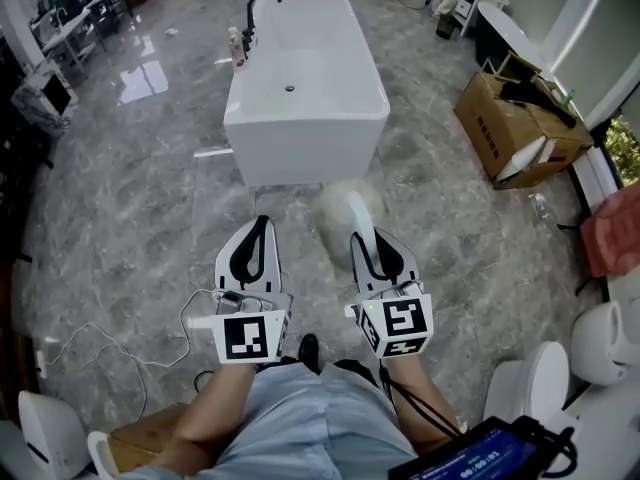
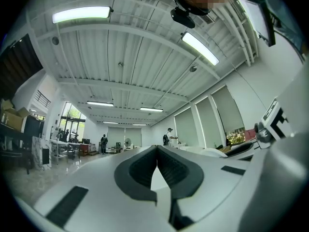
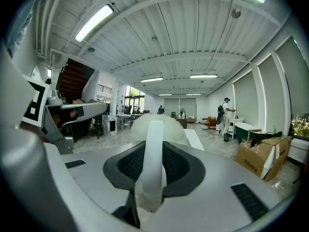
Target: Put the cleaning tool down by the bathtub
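Note:
A white freestanding bathtub (image 1: 305, 153) stands on the grey marble floor ahead of me, with a black faucet (image 1: 258, 6) at its far left corner. My right gripper (image 1: 360, 236) is shut on the cleaning tool's flat white handle (image 3: 154, 153). The tool's fluffy white head (image 1: 338, 211) sticks out forward, short of the tub's near wall, and in the right gripper view this head (image 3: 159, 123) hides part of the tub. My left gripper (image 1: 262, 222) is level beside it. Its jaws (image 2: 156, 149) meet at the tips with nothing between them.
An open cardboard box (image 1: 515, 128) lies right of the tub. White toilets (image 1: 608, 340) stand at the right edge and another one (image 1: 45, 433) at the lower left. A white cable (image 1: 130, 353) trails over the floor at my left. Small bottles (image 1: 238, 46) sit by the faucet.

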`<action>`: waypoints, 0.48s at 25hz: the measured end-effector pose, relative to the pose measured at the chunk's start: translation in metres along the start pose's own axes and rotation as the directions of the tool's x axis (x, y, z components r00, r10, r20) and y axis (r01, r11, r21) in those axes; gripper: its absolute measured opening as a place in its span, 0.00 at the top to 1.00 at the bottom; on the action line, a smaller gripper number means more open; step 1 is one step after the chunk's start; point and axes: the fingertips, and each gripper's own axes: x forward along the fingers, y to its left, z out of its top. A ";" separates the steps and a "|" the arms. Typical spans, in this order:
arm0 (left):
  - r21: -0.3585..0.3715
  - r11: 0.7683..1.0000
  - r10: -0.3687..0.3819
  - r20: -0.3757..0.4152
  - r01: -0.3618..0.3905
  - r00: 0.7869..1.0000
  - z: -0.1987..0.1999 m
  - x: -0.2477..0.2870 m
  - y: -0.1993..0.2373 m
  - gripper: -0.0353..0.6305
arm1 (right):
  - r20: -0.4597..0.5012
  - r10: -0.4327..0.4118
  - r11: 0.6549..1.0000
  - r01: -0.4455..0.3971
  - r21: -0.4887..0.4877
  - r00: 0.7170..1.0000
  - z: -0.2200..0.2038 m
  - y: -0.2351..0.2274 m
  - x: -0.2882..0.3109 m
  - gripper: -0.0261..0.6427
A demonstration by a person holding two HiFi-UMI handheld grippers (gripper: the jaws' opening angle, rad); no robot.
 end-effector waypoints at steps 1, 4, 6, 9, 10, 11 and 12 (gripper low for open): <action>0.010 1.000 -0.001 0.001 0.001 1.000 -0.002 0.006 0.005 0.92 | 0.004 -0.001 1.000 0.001 -0.004 1.000 0.003 0.000 0.006 0.80; 0.007 1.000 -0.007 0.007 0.007 1.000 -0.001 0.016 0.015 0.92 | 0.011 -0.005 1.000 0.005 -0.011 1.000 0.011 0.002 0.018 0.80; -0.005 1.000 -0.011 0.012 0.011 1.000 0.001 0.019 0.016 0.92 | 0.011 -0.008 1.000 0.009 -0.011 1.000 0.014 0.003 0.020 0.80; 0.003 1.000 -0.017 -0.002 0.017 1.000 -0.004 0.022 0.019 0.92 | 0.004 -0.012 1.000 0.012 -0.010 1.000 0.014 0.004 0.023 0.81; 0.001 1.000 -0.017 -0.009 0.017 1.000 -0.005 0.023 0.021 0.92 | 0.000 -0.013 1.000 0.013 -0.009 1.000 0.014 0.005 0.024 0.80; -0.006 1.000 -0.017 -0.015 0.017 1.000 -0.005 0.022 0.024 0.92 | -0.005 -0.016 1.000 0.016 -0.008 1.000 0.016 0.006 0.025 0.81; -0.015 1.000 -0.016 -0.020 0.015 1.000 -0.004 0.022 0.026 0.92 | -0.010 -0.019 1.000 0.019 -0.006 1.000 0.017 0.007 0.025 0.80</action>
